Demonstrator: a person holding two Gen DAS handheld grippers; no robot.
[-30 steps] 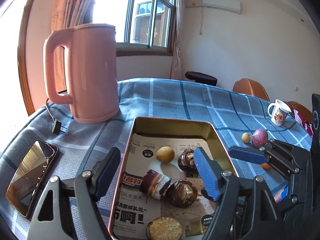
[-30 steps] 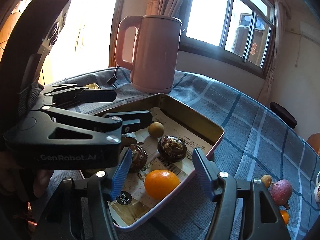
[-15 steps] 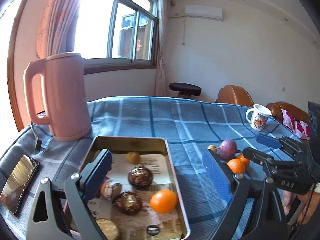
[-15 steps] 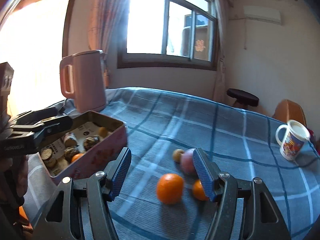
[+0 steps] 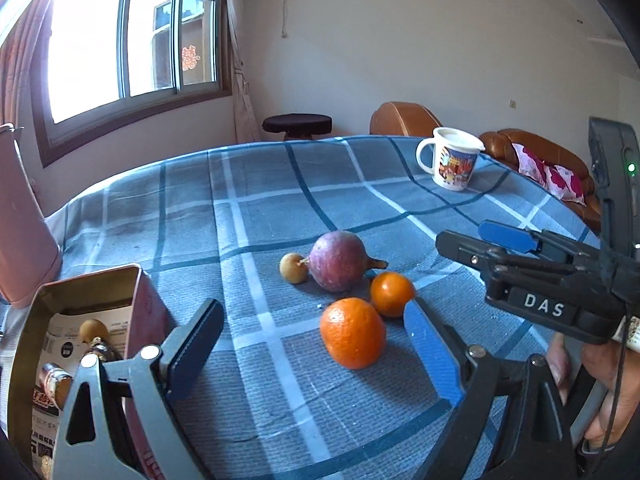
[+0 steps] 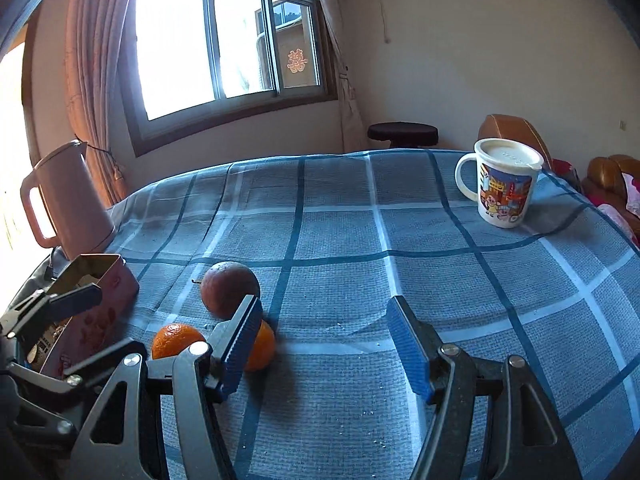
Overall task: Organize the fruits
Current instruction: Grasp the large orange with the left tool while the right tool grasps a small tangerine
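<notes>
In the left wrist view a large orange, a smaller orange, a purple fruit and a small tan fruit lie together on the blue checked tablecloth. My left gripper is open, its jaws to either side of the large orange and just short of it. The pink tin with fruit and wrapped items inside is at the lower left. In the right wrist view my right gripper is open and empty, with the oranges and purple fruit by its left finger.
A white cartoon mug with a lid stands at the far right of the table. A pink kettle stands at the far left behind the tin. Brown chairs and a dark stool are beyond the table.
Both grippers have swung right, away from the tin, and closed in on the fruit cluster. The left gripper now frames the large orange. Both stay open.
</notes>
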